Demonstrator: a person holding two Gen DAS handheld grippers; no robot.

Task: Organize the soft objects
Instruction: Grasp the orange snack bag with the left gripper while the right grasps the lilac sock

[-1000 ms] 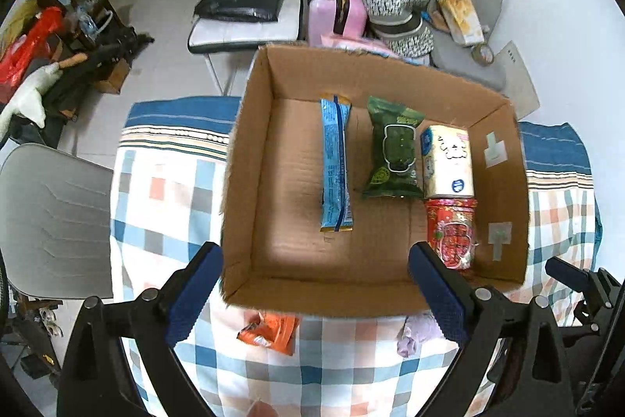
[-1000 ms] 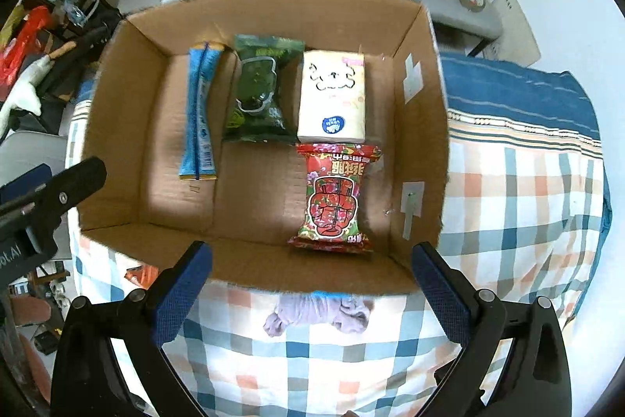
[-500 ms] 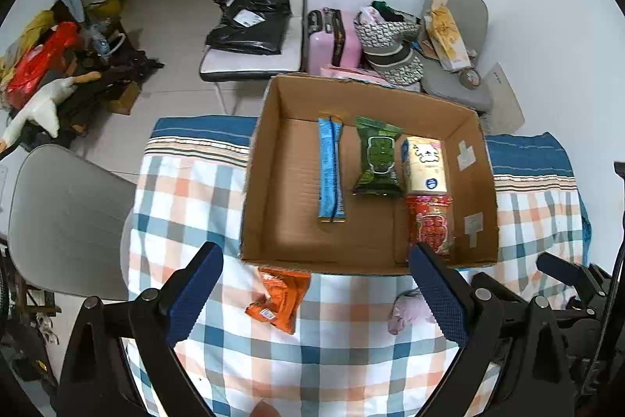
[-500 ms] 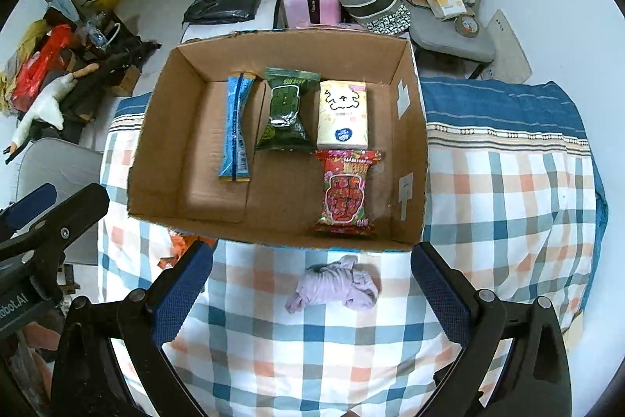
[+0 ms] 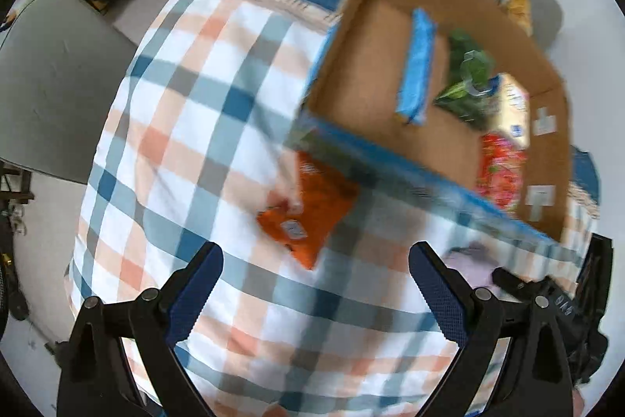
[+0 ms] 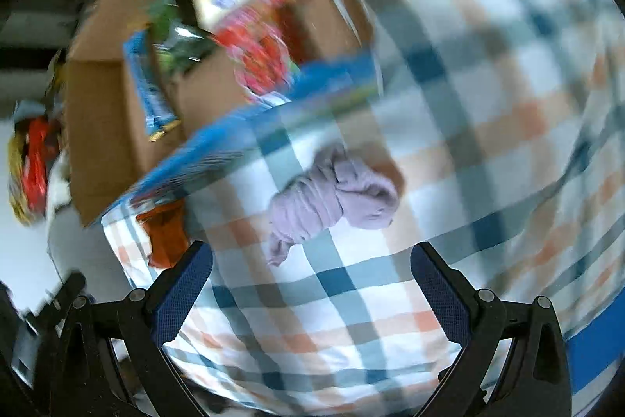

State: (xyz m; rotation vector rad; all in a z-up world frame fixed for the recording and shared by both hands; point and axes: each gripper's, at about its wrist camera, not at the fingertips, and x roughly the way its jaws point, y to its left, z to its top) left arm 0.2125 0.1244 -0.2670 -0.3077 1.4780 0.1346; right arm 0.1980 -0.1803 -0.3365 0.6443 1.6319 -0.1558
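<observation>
Checked tablecloth (image 5: 203,127) carries box (image 5: 363,73), orange packet (image 5: 308,210), lilac cloth (image 6: 336,198).

Bare checked cloth (image 6: 488,73) right of lilac bundle (image 6: 332,198); cardboard box (image 6: 105,127) close behind.

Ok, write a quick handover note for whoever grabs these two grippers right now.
Left gripper: open, empty, facing the orange snack packet on the checked tablecloth.
Right gripper: open, empty, facing the lilac cloth bundle.
Done: blue packet, green packet, tissue pack and red packet lie in the cardboard box.
Left: orange packet and lilac cloth, both outside the box's near wall.
</observation>
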